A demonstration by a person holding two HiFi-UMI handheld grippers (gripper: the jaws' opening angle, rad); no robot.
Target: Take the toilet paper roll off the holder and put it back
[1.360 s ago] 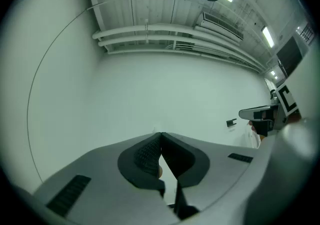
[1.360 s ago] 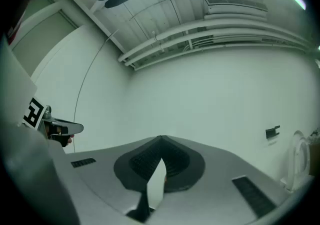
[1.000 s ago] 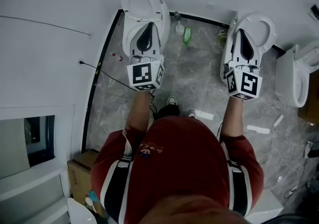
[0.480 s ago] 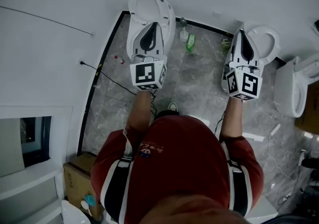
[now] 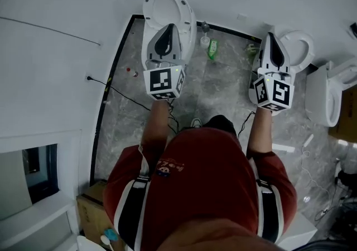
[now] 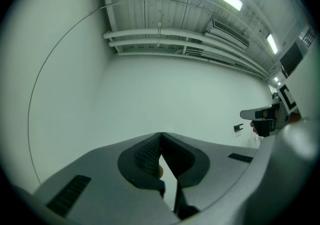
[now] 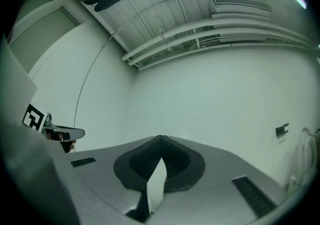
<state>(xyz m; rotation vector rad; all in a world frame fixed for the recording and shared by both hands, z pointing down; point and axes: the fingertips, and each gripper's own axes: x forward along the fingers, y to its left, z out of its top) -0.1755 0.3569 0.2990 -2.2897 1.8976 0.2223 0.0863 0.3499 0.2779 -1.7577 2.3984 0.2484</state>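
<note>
Grey stone floor (image 5: 223, 91) below; left hand-held gripper (image 6: 161, 135) and right hand-held gripper (image 7: 160, 138) both closed.
The left one's jaws meet tip to tip with nothing between them, facing a bare white wall (image 6: 150, 89). A green bottle (image 5: 211, 49) sits on the floor between the two. The right one's jaws are likewise pressed together and empty, with a small dark fitting (image 7: 282, 130) on the wall ahead. No view shows the toilet paper roll.
</note>
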